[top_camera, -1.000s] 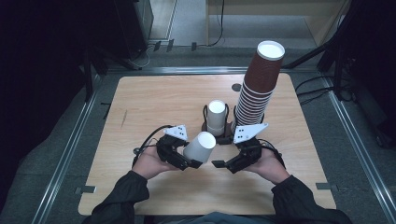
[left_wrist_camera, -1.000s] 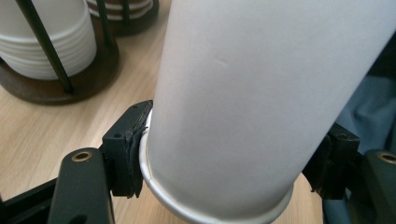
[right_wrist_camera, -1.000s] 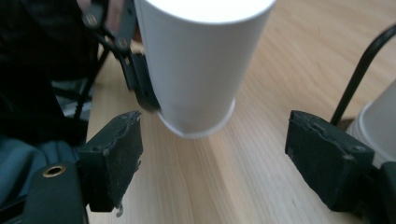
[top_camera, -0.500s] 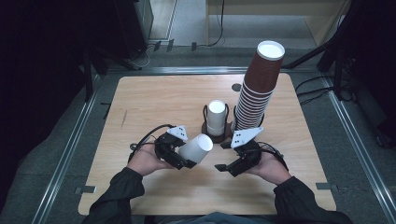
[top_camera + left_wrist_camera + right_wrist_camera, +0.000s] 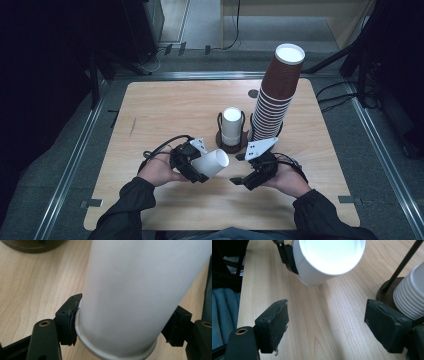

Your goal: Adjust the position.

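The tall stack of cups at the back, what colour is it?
The tall stack of cups is dark reddish-brown outside, white inside; clearest in the high view.

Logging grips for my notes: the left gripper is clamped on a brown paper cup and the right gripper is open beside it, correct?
Not quite: the cup in the left gripper is white, as the high view shows. The right gripper is indeed open beside it.

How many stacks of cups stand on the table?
2: a tall brown stack at the back right, and a short white stack in a holder left of it. One loose white cup is in the left tool.
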A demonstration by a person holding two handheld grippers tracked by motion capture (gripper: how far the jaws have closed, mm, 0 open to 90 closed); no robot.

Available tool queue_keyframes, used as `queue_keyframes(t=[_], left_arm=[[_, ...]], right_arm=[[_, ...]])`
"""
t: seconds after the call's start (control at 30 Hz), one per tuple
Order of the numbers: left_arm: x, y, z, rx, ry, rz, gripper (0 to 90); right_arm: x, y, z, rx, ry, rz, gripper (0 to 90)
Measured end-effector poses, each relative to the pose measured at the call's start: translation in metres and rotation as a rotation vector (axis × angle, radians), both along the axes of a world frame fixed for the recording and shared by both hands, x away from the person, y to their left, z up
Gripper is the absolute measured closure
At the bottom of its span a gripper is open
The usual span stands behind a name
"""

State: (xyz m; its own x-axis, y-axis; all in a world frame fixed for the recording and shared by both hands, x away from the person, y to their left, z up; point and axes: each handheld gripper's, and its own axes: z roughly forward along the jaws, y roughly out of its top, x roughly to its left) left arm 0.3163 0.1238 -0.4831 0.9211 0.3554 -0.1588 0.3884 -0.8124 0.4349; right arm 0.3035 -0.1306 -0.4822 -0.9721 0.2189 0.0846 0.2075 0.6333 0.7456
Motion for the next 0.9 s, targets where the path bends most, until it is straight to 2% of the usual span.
queue_keyframes(t=[0.17, 0.27, 0.4, 0.57, 0.63, 0.7, 0.77, 0.87, 0.9], left_arm=[[-0.003, -0.006, -0.006, 0.015, 0.035, -0.028, 28.0], [-0.008, -0.015, -0.008, 0.019, 0.047, -0.076, 27.9], [-0.011, -0.02, -0.01, 0.021, 0.05, -0.112, 26.9], [-0.014, -0.021, -0.011, 0.028, 0.042, -0.124, 26.9], [-0.015, -0.022, -0.011, 0.03, 0.033, -0.125, 26.6], [-0.016, -0.02, -0.01, 0.031, 0.008, -0.134, 24.7], [-0.018, -0.019, -0.009, 0.015, -0.009, -0.144, 23.8], [-0.018, -0.018, -0.006, -0.014, 0.0, -0.13, 19.4], [-0.018, -0.017, -0.005, -0.022, -0.022, -0.132, 15.6]], right_arm=[[0.0, 0.005, -0.002, -0.005, -0.01, 0.02, 19.8], [-0.001, 0.011, 0.001, 0.012, -0.014, 0.048, 19.8], [-0.005, 0.019, 0.002, 0.007, -0.017, 0.087, 20.7], [-0.009, 0.028, 0.002, -0.016, -0.032, 0.115, 25.3], [-0.009, 0.03, 0.002, -0.023, -0.035, 0.121, 32.0], [-0.01, 0.031, 0.004, -0.024, -0.035, 0.135, 34.2], [-0.01, 0.03, 0.005, -0.018, -0.034, 0.145, 34.6], [-0.011, 0.028, 0.008, -0.006, -0.043, 0.148, 34.6], [-0.01, 0.026, 0.009, 0.003, -0.039, 0.148, 34.6]])
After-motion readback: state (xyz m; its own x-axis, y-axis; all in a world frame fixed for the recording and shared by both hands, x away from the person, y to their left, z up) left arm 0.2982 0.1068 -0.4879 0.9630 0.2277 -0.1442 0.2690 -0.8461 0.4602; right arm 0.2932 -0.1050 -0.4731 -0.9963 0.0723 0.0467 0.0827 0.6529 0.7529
